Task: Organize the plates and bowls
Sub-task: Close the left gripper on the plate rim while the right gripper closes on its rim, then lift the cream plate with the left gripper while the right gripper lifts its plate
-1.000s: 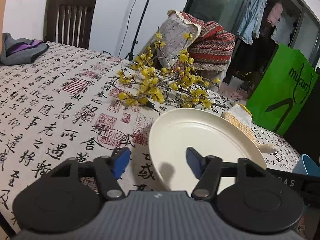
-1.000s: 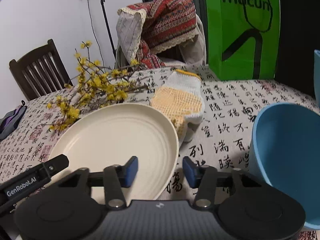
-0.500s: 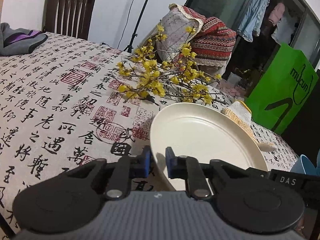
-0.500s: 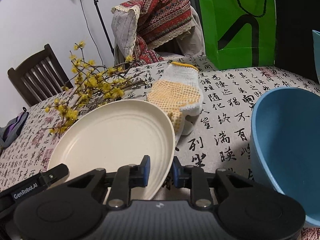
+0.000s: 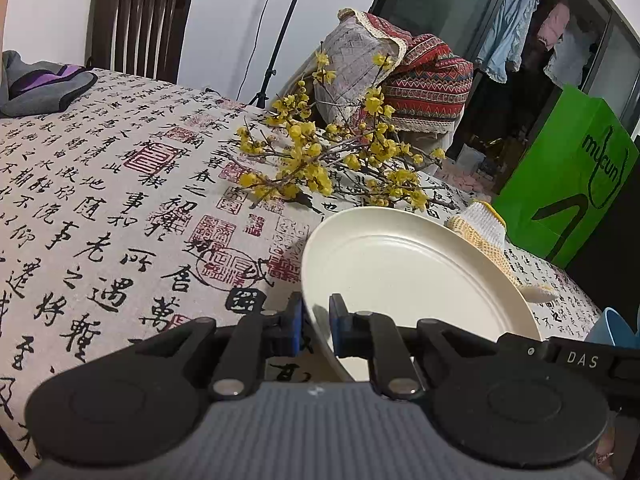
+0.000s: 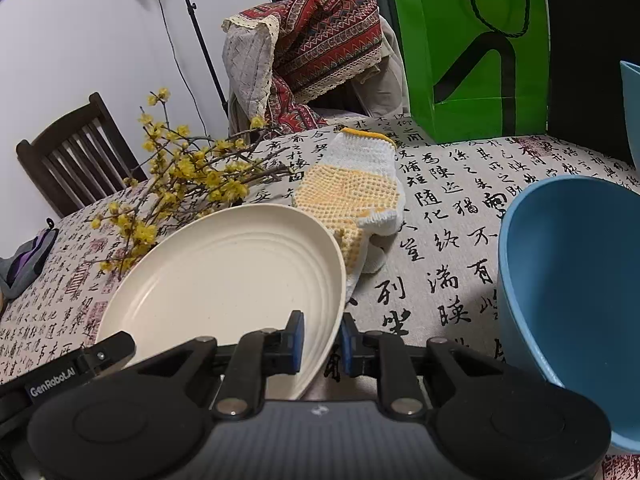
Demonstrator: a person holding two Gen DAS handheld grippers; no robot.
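On the near rim of the cream plate (image 5: 420, 268), my left gripper (image 5: 316, 326) and right gripper (image 6: 322, 338) have just clamped (both open before); lifting can follow.

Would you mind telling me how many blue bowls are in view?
2. One bowl sits right of the plate; a second bowl shows only an edge behind it. Others may be hidden.

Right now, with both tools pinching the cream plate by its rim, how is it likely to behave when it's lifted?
The cream plate looks thin and matte, so probably light and stiff, not floppy. Left tool and right tool each clamp only its near rim, so it may tilt or slip. Its far edge lies against the knitted glove, which might drag.
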